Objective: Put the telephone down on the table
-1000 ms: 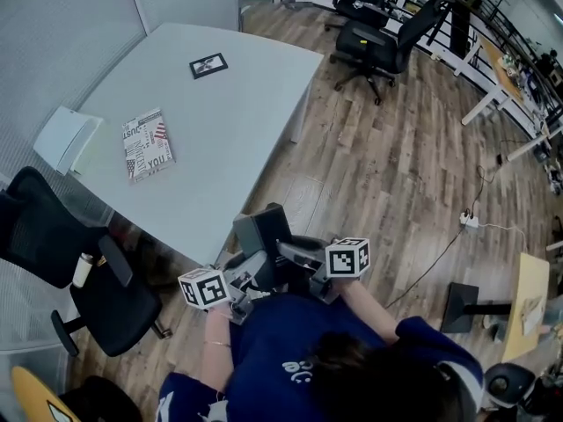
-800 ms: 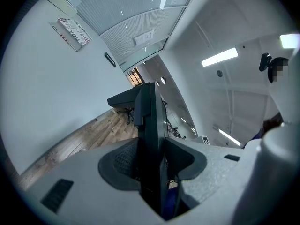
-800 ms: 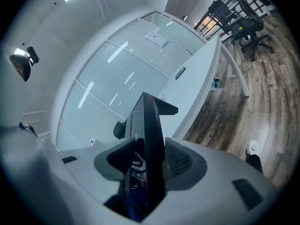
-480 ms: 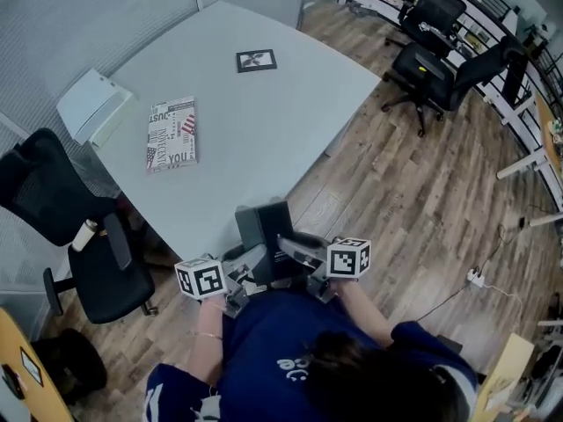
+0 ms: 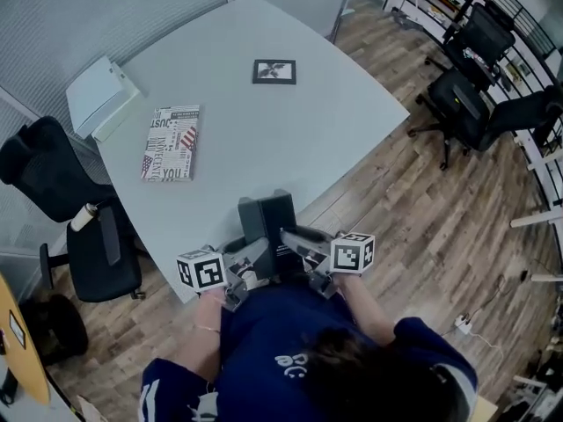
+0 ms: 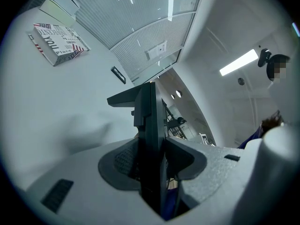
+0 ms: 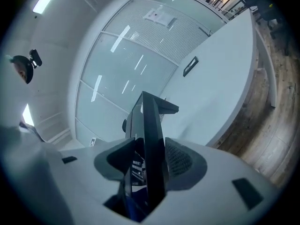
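Both grippers hold a black telephone (image 5: 266, 221) upright in front of the person, just above the near edge of the pale grey table (image 5: 290, 139). My left gripper (image 5: 251, 264) is shut on its left side. My right gripper (image 5: 299, 243) is shut on its right side. In the left gripper view the telephone (image 6: 151, 125) stands edge-on with the left gripper (image 6: 152, 162) clamped around it. The right gripper view shows the telephone (image 7: 151, 130) squeezed the same way in the right gripper (image 7: 149, 165), with the table (image 7: 220, 88) beyond.
A printed book (image 5: 171, 142) lies on the table's left part, a framed black-and-white marker (image 5: 274, 71) farther back, and a white box (image 5: 99, 97) at the far left edge. A black office chair (image 5: 62, 209) stands left of the table, more chairs (image 5: 471, 95) on the wooden floor at right.
The person has carried the telephone toward the table: the table's near edge, well ahead a second ago, now lies under the telephone. Both grips are unchanged.
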{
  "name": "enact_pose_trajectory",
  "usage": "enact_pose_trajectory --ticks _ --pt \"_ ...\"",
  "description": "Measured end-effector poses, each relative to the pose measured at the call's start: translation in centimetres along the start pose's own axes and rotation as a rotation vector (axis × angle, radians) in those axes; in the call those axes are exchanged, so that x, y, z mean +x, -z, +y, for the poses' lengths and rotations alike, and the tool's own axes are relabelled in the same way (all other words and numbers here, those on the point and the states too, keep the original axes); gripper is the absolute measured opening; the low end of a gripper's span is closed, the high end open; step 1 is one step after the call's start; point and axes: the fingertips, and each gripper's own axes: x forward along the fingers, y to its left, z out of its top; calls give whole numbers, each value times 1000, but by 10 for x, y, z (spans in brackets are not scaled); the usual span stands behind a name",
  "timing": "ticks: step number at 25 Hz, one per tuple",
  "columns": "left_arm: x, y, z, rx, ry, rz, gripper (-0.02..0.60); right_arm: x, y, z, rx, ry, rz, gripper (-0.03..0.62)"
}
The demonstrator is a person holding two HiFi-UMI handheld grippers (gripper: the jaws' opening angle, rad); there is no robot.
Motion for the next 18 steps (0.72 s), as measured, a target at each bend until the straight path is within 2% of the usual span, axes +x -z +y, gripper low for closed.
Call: enact_pose_trajectory --ticks 5,8,18 --pt "41 -28 -6 -8 -17 -62 172 -8 -48 -19 -32 -25 51 209" --pt "63 -46 -11 -37 -30 -90 172 -13 -80 -26 -63 -34 78 209" --pt "68 -90 -27 -55 -58 -153 172 -3 -125 -10 -86 -67 87 207"
